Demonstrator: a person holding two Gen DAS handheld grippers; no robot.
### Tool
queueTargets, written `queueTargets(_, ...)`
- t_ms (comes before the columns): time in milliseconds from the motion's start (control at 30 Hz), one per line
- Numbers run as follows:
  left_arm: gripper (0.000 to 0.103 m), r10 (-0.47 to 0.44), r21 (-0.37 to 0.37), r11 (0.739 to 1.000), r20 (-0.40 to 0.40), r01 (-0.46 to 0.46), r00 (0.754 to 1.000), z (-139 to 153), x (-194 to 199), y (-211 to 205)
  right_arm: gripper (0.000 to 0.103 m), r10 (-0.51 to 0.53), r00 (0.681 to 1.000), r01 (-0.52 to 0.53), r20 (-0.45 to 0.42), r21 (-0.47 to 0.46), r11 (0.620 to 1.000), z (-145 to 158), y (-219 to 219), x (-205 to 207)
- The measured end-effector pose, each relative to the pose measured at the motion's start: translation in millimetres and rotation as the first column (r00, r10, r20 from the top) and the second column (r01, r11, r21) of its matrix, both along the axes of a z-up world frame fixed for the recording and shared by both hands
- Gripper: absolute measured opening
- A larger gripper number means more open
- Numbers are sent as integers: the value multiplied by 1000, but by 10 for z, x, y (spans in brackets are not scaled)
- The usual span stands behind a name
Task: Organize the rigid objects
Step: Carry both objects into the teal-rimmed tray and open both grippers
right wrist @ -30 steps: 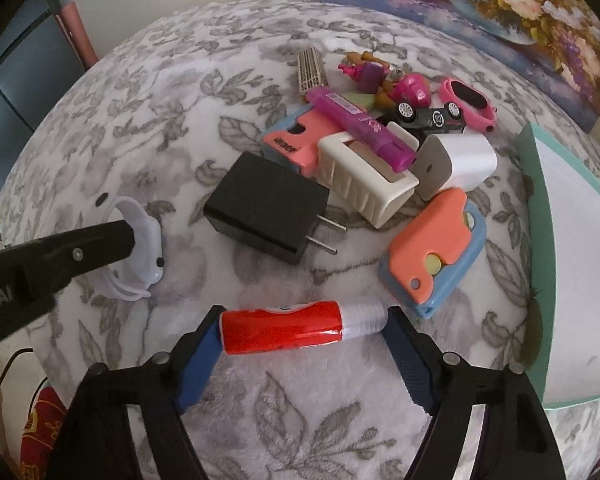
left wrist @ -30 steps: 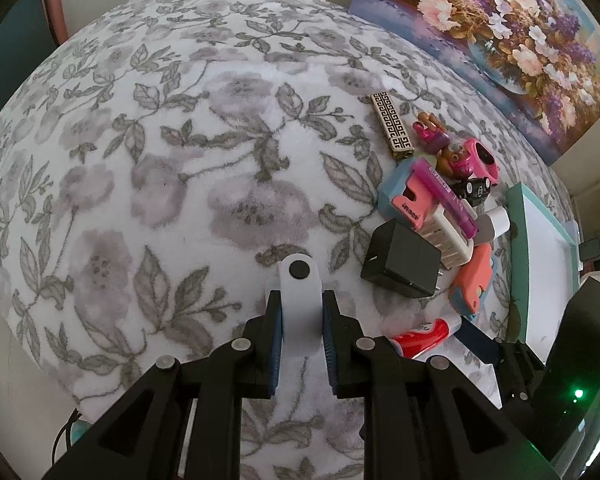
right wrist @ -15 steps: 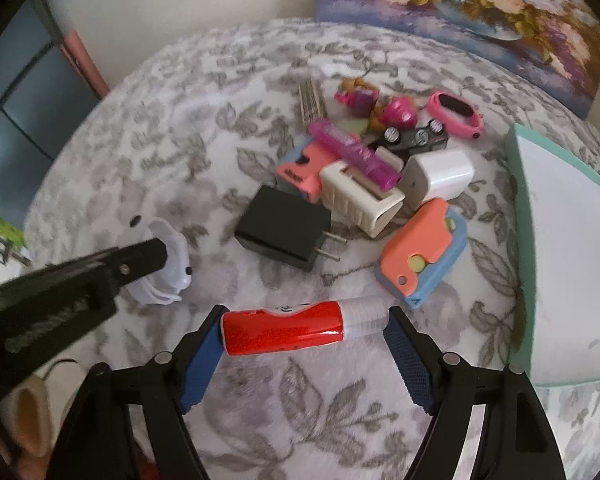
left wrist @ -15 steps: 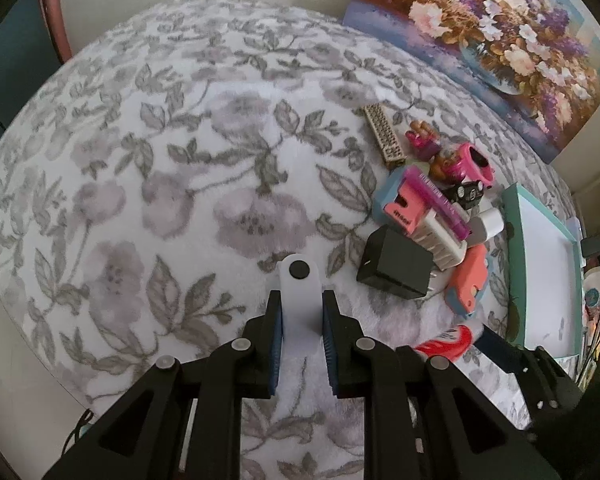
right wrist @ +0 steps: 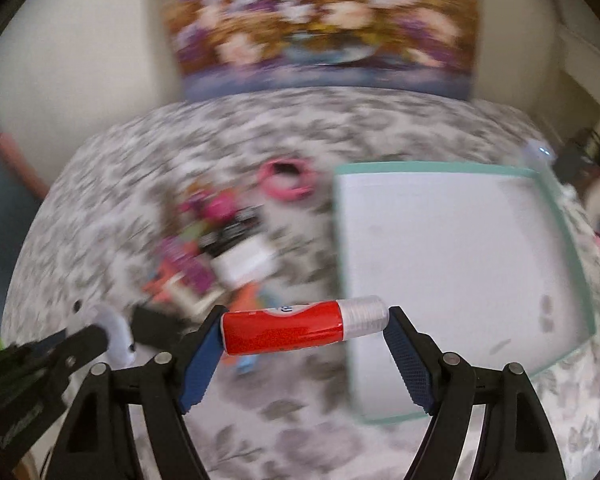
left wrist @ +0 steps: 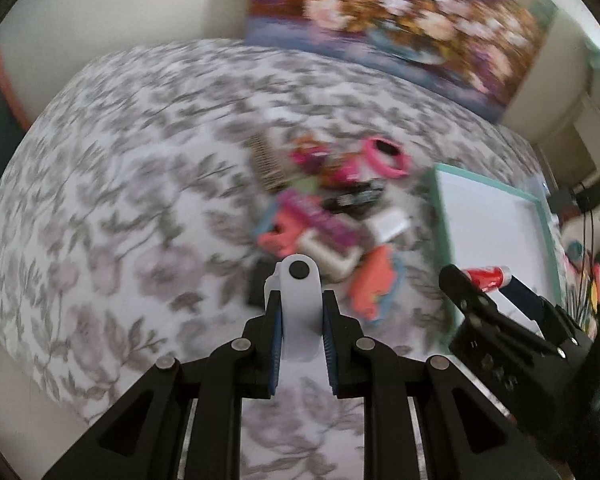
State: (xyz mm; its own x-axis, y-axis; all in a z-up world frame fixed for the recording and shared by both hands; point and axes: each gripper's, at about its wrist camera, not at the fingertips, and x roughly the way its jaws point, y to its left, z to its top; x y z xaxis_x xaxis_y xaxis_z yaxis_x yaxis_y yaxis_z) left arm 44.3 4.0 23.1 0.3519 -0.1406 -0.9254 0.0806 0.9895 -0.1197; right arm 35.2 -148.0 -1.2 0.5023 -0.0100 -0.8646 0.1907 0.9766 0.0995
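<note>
Floral bedspread [left wrist: 120,200] carries the clutter. Right tool [right wrist: 304,334] grips a light, slippery red tube [right wrist: 284,326] endwise near the tray [right wrist: 560,208]; left tool [left wrist: 300,320] pinches a stiff white piece [left wrist: 300,304].

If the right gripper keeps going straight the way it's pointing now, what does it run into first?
Probably the green-rimmed white tray. The right gripper, clamped on the red tube, points down toward the tray's near left part, and nothing shows in between. Blur leaves depth unclear; the flowered cloth beside its rim is possible.
</note>
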Motion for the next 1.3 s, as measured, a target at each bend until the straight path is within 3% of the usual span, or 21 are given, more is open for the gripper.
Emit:
queueTargets(200, 19, -112, 13, 994, 4, 112, 994, 78, 183, -746, 81, -189, 981, 188, -38, -14, 982, -79, -733, 20)
queueTargets(500, 19, -249, 39, 968, -4, 249, 968, -68, 309, -1713, 81, -409, 910, 406, -63, -57, 912, -216, -1681, -95)
queueTargets(700, 19, -279, 49, 959, 1, 278, 960, -224, 402, -2071, 81, -474, 877, 469, -81, -77, 880, -331, -2013, -179)
queueTargets(900, 19, -286, 62, 957, 11, 285, 958, -312, 416, -2181, 81, -481, 873, 475, -83, -77, 876, -345, -2107, -238)
queueTargets(1033, 38, -292, 68, 955, 15, 290, 956, -297, 390, -2178, 81, -473, 877, 468, -86, -73, 881, -352, -2102, -224)
queueTargets(1200, 47, -265, 58, 963, 32, 263, 964, -223, 384, -2067, 82, -467, 880, 461, -90, -82, 884, -328, -2074, -225)
queueTargets(1267, 62, -248, 49, 968, 37, 246, 968, -193, 396, -1991, 84, -467, 880, 460, -89, -91, 883, -321, -2055, -225)
queueTargets(1300, 64, -241, 46, 970, 38, 239, 970, -188, 402, -1961, 87, -466, 880, 457, -89, -99, 884, -316, -2043, -221)
